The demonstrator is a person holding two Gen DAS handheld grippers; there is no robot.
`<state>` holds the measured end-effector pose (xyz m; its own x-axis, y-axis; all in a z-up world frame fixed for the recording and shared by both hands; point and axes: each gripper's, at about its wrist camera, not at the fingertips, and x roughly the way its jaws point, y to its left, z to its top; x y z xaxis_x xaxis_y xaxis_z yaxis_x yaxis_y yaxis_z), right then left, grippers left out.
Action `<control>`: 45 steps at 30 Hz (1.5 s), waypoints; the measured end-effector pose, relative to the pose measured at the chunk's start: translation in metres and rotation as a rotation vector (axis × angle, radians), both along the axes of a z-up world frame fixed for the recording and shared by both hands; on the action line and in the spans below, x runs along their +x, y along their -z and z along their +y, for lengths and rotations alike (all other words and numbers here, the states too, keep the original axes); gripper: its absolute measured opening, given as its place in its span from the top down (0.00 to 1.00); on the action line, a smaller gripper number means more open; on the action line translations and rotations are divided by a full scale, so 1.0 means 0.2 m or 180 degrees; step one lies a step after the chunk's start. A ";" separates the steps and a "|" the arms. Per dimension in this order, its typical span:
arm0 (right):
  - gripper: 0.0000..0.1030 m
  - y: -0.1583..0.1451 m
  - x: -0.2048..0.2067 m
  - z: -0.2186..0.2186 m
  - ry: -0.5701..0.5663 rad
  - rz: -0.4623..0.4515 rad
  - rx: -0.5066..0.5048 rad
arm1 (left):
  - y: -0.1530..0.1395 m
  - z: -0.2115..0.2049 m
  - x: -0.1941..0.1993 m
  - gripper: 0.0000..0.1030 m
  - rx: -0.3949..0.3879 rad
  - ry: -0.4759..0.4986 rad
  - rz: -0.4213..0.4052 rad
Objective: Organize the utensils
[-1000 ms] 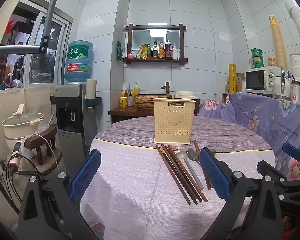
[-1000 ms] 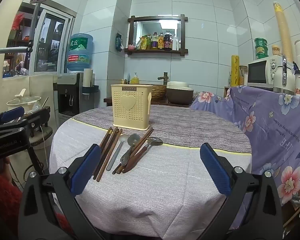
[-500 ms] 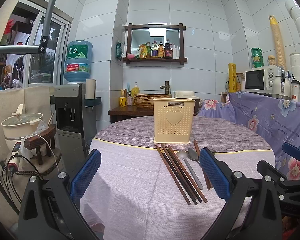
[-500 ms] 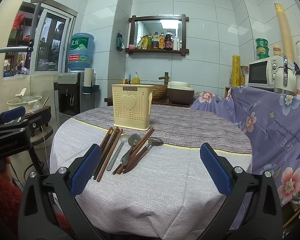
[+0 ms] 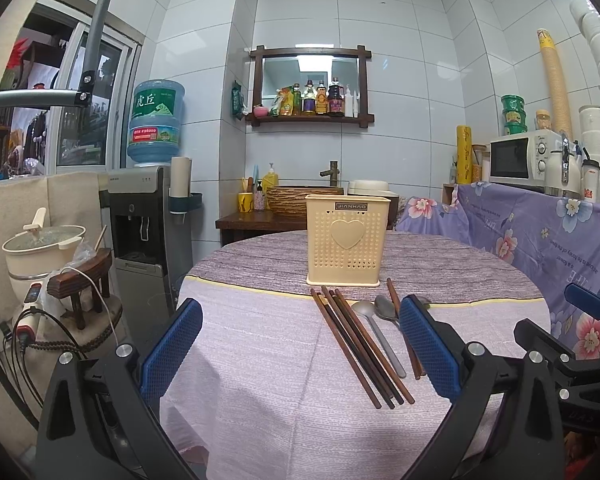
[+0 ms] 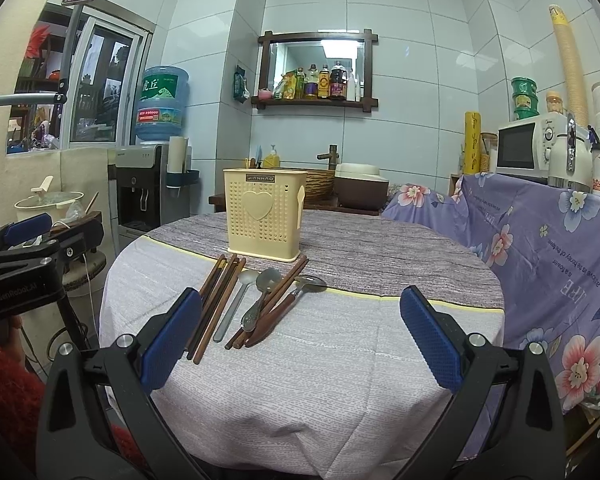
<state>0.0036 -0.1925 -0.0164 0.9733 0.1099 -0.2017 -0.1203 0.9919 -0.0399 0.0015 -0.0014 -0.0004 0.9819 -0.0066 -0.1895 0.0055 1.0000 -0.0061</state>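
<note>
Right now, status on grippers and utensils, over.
Left gripper open, empty. Right gripper open, empty. Chopsticks and spoons loose on table, before the holder. Path clear.

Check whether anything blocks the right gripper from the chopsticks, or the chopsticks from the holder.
Nothing visible does. The right gripper is open above bare cloth short of the chopsticks, which lie flat just in front of the holder. Spoons lie beside them, not across that path.

A home kitchen: microwave (image 5: 518,159), water dispenser (image 5: 150,216), sauce bottles (image 5: 320,98), tiled walls.
</note>
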 end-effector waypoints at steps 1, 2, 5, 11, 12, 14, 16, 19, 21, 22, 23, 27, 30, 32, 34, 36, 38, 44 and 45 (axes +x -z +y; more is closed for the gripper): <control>0.05 0.00 0.00 0.00 -0.0001 -0.0001 0.0001 | 0.00 0.01 0.00 0.05 0.0001 0.0004 -0.0001; 0.05 0.00 0.00 0.00 -0.0003 -0.0001 -0.0003 | 0.00 0.00 0.00 0.05 0.0001 0.0004 0.0000; 0.05 0.00 0.00 0.00 -0.0008 0.0000 -0.0008 | 0.00 0.00 0.00 0.05 0.0003 0.0005 -0.0001; 0.05 0.00 -0.01 0.01 -0.0020 -0.0006 -0.0011 | 0.00 0.00 0.00 0.05 0.0002 0.0002 0.0001; 0.05 0.00 -0.01 0.01 -0.0019 -0.0007 -0.0008 | 0.00 0.00 0.00 0.05 0.0004 -0.0001 0.0001; 0.05 0.00 -0.01 0.01 -0.0020 -0.0008 -0.0013 | 0.00 0.00 0.00 0.05 0.0000 -0.0004 0.0002; 0.05 0.00 -0.01 0.01 -0.0021 -0.0006 -0.0017 | 0.01 0.00 0.00 0.05 -0.0001 -0.0003 0.0006; 0.05 0.00 -0.01 0.01 -0.0020 -0.0007 -0.0015 | 0.01 0.00 0.00 0.05 0.0000 -0.0005 0.0004; 0.05 0.00 -0.01 0.01 -0.0021 -0.0006 -0.0015 | 0.01 0.00 0.00 0.05 -0.0001 -0.0006 0.0005; 0.05 0.00 -0.01 0.01 -0.0022 -0.0006 -0.0015 | 0.01 0.00 0.00 0.05 -0.0002 -0.0005 0.0008; 0.05 0.00 -0.01 0.01 -0.0022 -0.0006 -0.0015 | 0.02 0.00 0.00 0.05 -0.0002 -0.0004 0.0010; 0.05 0.00 -0.01 0.01 -0.0022 -0.0007 -0.0016 | 0.03 0.00 0.00 0.05 0.0003 -0.0007 0.0007; 0.05 0.00 -0.01 0.01 -0.0023 -0.0004 -0.0018 | 0.01 0.00 0.00 0.05 -0.0002 0.0000 0.0011; 0.05 0.00 -0.01 0.01 -0.0022 -0.0005 -0.0017 | 0.02 0.00 0.00 0.05 -0.0001 -0.0001 0.0012; 0.05 0.00 -0.01 0.01 -0.0022 -0.0004 -0.0018 | 0.02 0.00 0.00 0.05 -0.0002 -0.0002 0.0013; 0.05 0.00 -0.01 0.01 -0.0021 -0.0006 -0.0017 | 0.03 0.00 0.00 0.05 -0.0003 0.0000 0.0017; 0.05 0.00 -0.01 0.01 -0.0021 -0.0004 -0.0017 | 0.03 0.01 0.00 0.05 -0.0003 0.0002 0.0015; 0.05 0.00 -0.01 0.01 -0.0020 0.0001 -0.0019 | 0.03 0.01 0.00 0.05 -0.0002 0.0002 0.0019; 0.05 0.00 -0.01 0.01 -0.0023 0.0003 -0.0018 | 0.03 0.01 0.00 0.05 -0.0004 0.0001 0.0019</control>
<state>0.0017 -0.1902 -0.0165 0.9723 0.1158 -0.2033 -0.1275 0.9908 -0.0455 0.0023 -0.0001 -0.0055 0.9807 -0.0070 -0.1953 0.0056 1.0000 -0.0074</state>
